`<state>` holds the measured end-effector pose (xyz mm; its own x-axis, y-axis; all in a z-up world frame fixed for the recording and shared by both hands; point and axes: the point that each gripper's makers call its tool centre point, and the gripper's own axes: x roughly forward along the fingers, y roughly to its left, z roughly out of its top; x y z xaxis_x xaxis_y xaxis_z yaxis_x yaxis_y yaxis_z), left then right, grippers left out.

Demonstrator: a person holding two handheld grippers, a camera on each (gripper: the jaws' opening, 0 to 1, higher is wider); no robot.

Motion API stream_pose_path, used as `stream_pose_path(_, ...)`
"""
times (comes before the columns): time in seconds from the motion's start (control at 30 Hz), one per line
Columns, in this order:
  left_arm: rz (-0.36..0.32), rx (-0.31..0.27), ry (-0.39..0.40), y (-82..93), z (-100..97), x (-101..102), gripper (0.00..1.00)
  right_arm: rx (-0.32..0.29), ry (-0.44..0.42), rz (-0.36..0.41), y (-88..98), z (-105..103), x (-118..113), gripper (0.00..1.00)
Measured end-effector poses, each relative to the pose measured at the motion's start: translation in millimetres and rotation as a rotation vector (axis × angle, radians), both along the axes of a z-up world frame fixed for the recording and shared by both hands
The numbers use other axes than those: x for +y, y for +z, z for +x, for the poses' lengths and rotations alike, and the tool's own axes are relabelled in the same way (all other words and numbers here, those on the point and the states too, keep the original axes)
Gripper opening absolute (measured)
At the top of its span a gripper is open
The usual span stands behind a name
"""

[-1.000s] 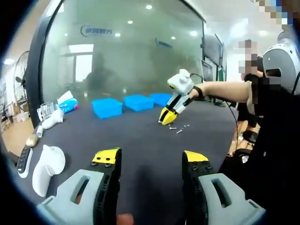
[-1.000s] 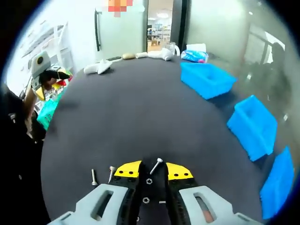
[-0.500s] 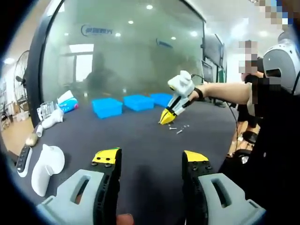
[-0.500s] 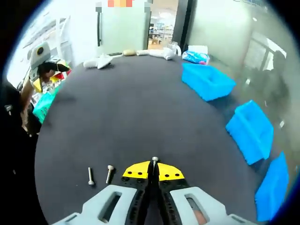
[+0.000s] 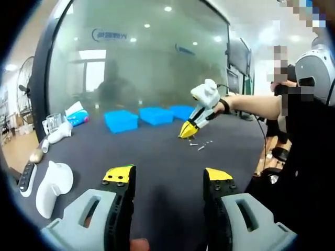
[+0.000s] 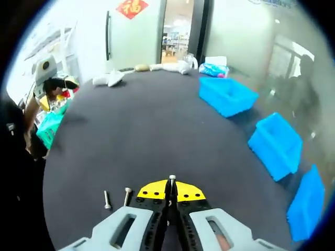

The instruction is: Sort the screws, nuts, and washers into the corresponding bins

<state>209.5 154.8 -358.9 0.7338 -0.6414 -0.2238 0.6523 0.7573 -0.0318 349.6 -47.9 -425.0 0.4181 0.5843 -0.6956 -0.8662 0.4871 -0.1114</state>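
Note:
In the right gripper view my right gripper [image 6: 171, 189] is shut on a small silver screw [image 6: 171, 179], whose head sticks up between the yellow tips. Two more screws [image 6: 116, 197] lie on the dark table to its left. Three blue bins [image 6: 226, 95] [image 6: 276, 145] [image 6: 304, 201] line the right side. In the left gripper view my left gripper [image 5: 168, 179] stands open over the table, nothing between its jaws. Far ahead the right gripper [image 5: 187, 130] hangs just above loose screws [image 5: 200, 145], with the blue bins [image 5: 121, 120] behind.
White objects [image 5: 51, 184] and a dark remote [image 5: 26, 179] lie at the table's left edge in the left gripper view. A glass wall [image 5: 141, 57] stands behind the bins. A person [image 5: 306, 157] is at the right. A cup and packet [image 6: 212, 65] sit at the far table edge.
The right gripper closed on a screw a second ago and has since lifted slightly from the table with it. The left gripper has stayed put.

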Motion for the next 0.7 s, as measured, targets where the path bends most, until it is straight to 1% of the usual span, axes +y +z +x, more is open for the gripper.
stream_pose_path(0.1,0.0,-0.003,0.003,0.9,0.9,0,0.5,-0.021,-0.015,0.039,10.0,-3,-3,0.01)
stream_pose_path(0.17,-0.003,-0.005,0.008,1.8,1.6,1,0.5,-0.04,-0.035,0.085,19.9,-5,-6,0.01)
stream_pose_path(0.3,-0.011,-0.01,0.016,4.1,3.2,2,0.5,-0.082,-0.067,0.16,40.2,-15,-16,0.01)
stream_pose_path(0.43,-0.014,-0.015,0.019,6.9,4.8,1,0.5,-0.117,-0.096,0.217,54.6,-25,-28,0.01)
stream_pose_path(0.53,-0.014,-0.023,0.016,9.3,5.2,-2,0.5,-0.119,-0.133,0.297,65.5,-34,-39,0.01)
stream_pose_path(0.63,-0.017,-0.034,0.014,13.3,5.3,-4,0.5,-0.16,-0.151,0.329,74.9,-43,-52,0.01)
stream_pose_path(0.7,-0.021,-0.037,0.017,15.5,6.1,-5,0.5,-0.196,-0.168,0.371,83.7,-49,-58,0.01)
